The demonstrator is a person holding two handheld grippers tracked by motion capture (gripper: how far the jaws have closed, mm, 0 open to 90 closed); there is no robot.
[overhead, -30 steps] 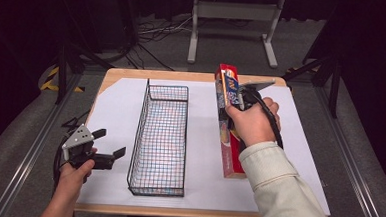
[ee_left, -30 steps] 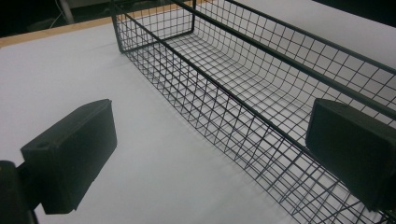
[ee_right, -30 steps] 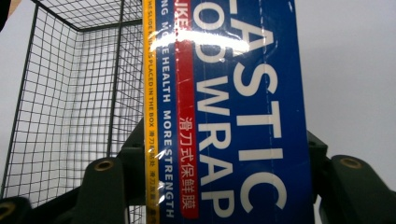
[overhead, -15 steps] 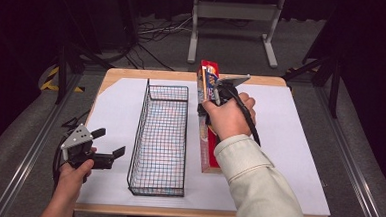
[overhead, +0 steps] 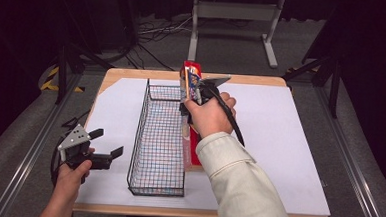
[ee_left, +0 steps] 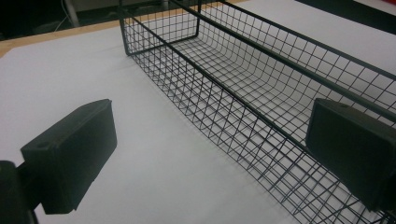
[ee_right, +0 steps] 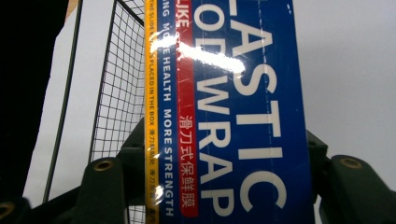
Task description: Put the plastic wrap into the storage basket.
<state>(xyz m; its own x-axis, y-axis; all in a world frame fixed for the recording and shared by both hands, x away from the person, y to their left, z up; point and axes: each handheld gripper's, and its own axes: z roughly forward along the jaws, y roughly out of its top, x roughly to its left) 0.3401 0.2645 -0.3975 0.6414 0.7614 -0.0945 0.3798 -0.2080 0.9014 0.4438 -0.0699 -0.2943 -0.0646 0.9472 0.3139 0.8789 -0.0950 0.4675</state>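
We grip the plastic wrap box [overhead: 191, 88] in our right gripper [overhead: 198, 91] beside the wire basket [overhead: 159, 137], our left gripper [overhead: 104, 145] wide open and empty

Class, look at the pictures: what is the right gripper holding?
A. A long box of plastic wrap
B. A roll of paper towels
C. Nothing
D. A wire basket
A: the right gripper is shut on the plastic wrap box, held next to the wire basket; the printed words read "PLASTIC ... WRAP".
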